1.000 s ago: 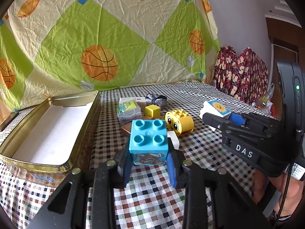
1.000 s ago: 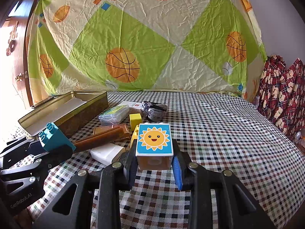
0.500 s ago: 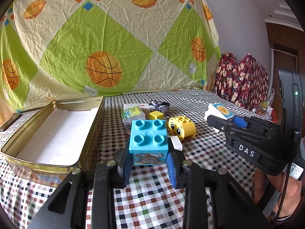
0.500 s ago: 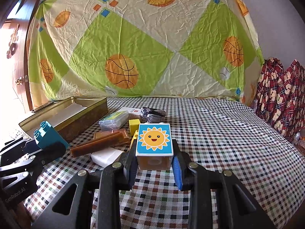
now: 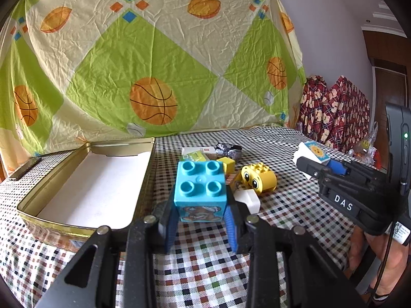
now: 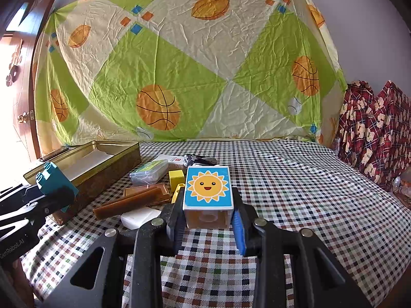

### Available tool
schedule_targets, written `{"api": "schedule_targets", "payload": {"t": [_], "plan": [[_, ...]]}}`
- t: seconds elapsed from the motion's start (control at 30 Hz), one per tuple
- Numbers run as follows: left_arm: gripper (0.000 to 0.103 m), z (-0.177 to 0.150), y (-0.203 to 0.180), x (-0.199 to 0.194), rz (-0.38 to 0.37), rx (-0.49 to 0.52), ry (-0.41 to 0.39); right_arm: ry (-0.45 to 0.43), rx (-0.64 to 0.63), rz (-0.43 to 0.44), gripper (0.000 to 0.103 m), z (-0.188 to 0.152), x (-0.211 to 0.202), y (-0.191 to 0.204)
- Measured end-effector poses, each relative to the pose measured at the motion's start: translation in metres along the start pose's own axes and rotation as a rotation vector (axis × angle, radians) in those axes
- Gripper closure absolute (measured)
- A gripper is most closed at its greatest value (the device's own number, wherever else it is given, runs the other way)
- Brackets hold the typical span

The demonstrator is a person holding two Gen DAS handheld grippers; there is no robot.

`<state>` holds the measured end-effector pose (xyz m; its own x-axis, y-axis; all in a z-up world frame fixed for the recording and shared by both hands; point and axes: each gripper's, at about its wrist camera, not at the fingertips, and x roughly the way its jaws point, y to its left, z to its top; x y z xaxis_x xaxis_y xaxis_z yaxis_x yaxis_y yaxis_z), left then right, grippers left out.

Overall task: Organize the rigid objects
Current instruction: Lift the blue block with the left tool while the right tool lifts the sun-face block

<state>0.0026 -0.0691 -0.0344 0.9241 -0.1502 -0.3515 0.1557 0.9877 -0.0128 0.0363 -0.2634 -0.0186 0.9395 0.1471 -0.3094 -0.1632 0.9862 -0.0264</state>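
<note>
1. Your left gripper (image 5: 200, 220) is clamped on the blue brick (image 5: 199, 189), just right of the tin (image 5: 84, 227).
2. Your right gripper (image 6: 208, 220) pinches the sun block (image 6: 208, 189) above the cloth.
3. Both look light, stiff, slick plastic, so keep squeezing flat sides.

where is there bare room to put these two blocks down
Inside the open tin, its white floor is bare. The checked cloth right of the sun block is free too. Crowded: between the tin and yellow chick brick.

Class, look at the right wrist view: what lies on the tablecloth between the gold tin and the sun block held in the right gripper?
Between the gold tin and sun block: a clear case, small yellow cube and brown bars.
</note>
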Motion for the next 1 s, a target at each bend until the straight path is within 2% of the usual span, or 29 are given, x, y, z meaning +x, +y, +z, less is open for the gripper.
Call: {"api": "schedule_targets", "payload": {"t": [0.23,1.0], "plan": [[0.073,0.003,0.013,-0.003,0.022,-0.027,-0.005,0.008,0.008,-0.023,0.069,0.001,0.001,0.005],[0.073,0.012,0.066,-0.006,0.124,-0.094,-0.032,0.052,-0.049,0.089,0.069,0.005,0.014,0.058]]}}
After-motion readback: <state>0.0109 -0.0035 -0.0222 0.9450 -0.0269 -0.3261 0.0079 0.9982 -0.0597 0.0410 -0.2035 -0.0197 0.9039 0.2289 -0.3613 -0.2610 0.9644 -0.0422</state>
